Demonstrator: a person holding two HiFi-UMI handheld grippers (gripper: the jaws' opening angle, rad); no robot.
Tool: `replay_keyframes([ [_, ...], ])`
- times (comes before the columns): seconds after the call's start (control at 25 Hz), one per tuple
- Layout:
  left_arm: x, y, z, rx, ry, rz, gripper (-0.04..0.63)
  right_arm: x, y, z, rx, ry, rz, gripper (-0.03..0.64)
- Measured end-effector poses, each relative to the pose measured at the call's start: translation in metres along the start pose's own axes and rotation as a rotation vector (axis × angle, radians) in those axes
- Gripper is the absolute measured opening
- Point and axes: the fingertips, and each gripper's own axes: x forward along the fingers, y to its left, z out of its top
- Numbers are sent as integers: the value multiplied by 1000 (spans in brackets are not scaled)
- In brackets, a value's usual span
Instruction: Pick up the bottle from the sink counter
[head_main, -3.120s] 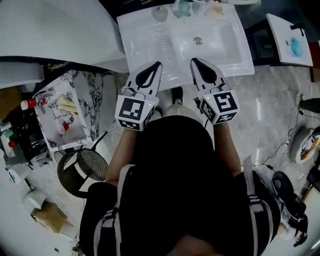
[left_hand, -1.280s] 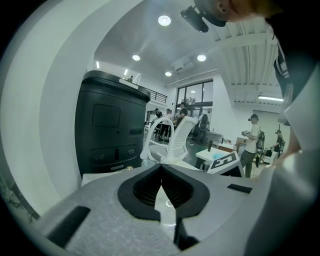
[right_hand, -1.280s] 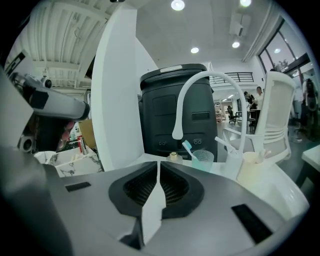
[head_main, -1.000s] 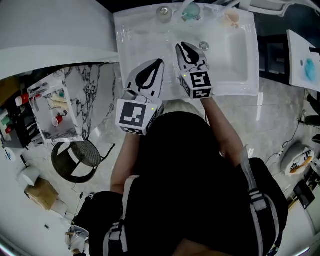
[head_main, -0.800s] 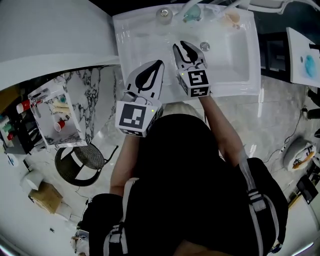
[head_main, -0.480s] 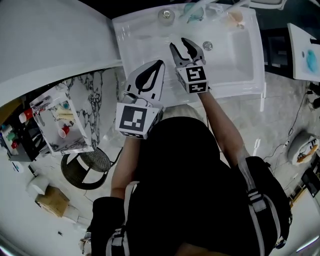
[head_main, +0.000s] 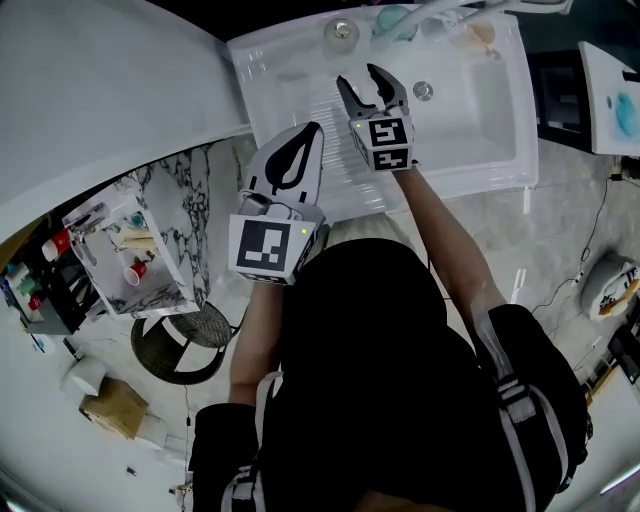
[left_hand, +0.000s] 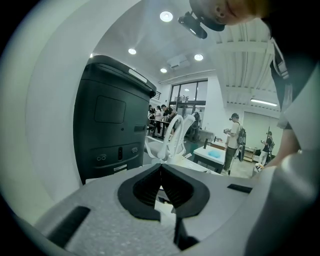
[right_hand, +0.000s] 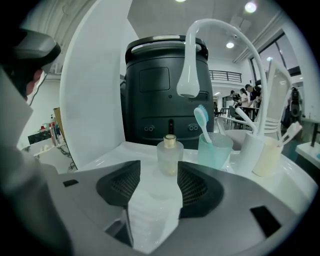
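Right gripper view: right tongs (right_hand: 159, 172), opening and empty, face the frosted bottle (right_hand: 170, 156), probably slick, breakable glass; grip its body; left tongs (left_hand: 161, 167) closed.

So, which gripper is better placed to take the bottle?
The right gripper: its jaws are opening, aimed straight at the bottle, with nothing between them yet. The left gripper is shut and farther back.

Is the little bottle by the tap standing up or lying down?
Standing up. The bottle sits on its base on the sink counter, with its gold cap on top.
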Motion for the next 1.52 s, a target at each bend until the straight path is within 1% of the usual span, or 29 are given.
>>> replay_keyframes([
  [0.16, -2, 8, 0, -15, 5, 2, 20, 17, 0, 0, -12, 15, -16, 241],
  [0.28, -2, 10, -1, -9, 5, 4, 20, 26, -3, 0, -9, 13, -26, 270],
  [0.48, -3, 10, -9, -28, 11, -11, 20, 47, -5, -8, -4, 23, -50, 290],
  [0.68, -4, 12, -10, -31, 23, -11, 20, 62, -14, -6, 6, 16, -81, 299],
  [0.84, -2, 23, -2, -38, 12, -6, 20, 75, -18, -6, 20, 22, -103, 307],
  [1.08, -2, 31, -1, -26, 23, -12, 20, 89, -24, -3, 58, 10, -140, 311],
  [1.24, -1, 34, -4, -21, 35, -13, 20, 98, -29, 1, 72, 4, -157, 311],
  [1.36, 1, 28, 0, -20, 38, -16, 20, 97, -36, 6, 76, 2, -166, 311],
  [1.52, 0, 33, -4, -17, 43, -15, 20, 101, -32, 4, 73, -7, -168, 312],
])
